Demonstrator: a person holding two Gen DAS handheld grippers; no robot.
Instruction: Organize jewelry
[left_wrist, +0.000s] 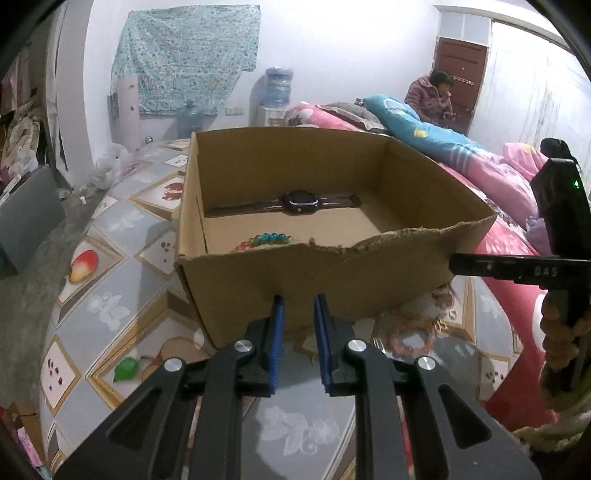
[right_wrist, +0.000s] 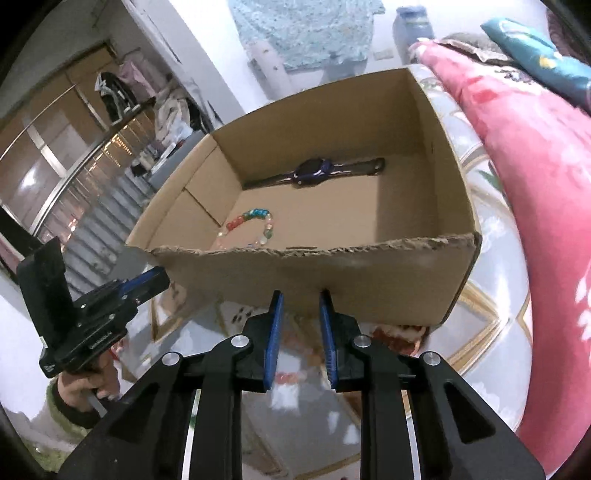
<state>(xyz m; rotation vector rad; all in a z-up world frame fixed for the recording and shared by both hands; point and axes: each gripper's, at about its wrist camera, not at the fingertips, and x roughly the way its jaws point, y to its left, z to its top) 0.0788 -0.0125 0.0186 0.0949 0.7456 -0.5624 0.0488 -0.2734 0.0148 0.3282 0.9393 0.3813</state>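
Resting inside the open cardboard box (right_wrist: 369, 273) are a dark wristwatch (right_wrist: 314, 168) by the far wall and a coloured bead bracelet (right_wrist: 251, 225) nearer. Left gripper (left_wrist: 298, 302) and right gripper (right_wrist: 301, 299) hover before the box, jaws narrowly parted, empty.

A: How many cardboard boxes ahead of the tools?
B: One cardboard box (right_wrist: 332, 266), straight ahead of both tools.
A: What lies inside it?
B: One watch (right_wrist: 314, 170) at the far side and one colourful bead bracelet (right_wrist: 255, 225) nearer the tools.
A: And below the tools?
B: One pale pink bracelet (left_wrist: 410, 339) on the patterned surface, just right of the left tool (left_wrist: 298, 317)
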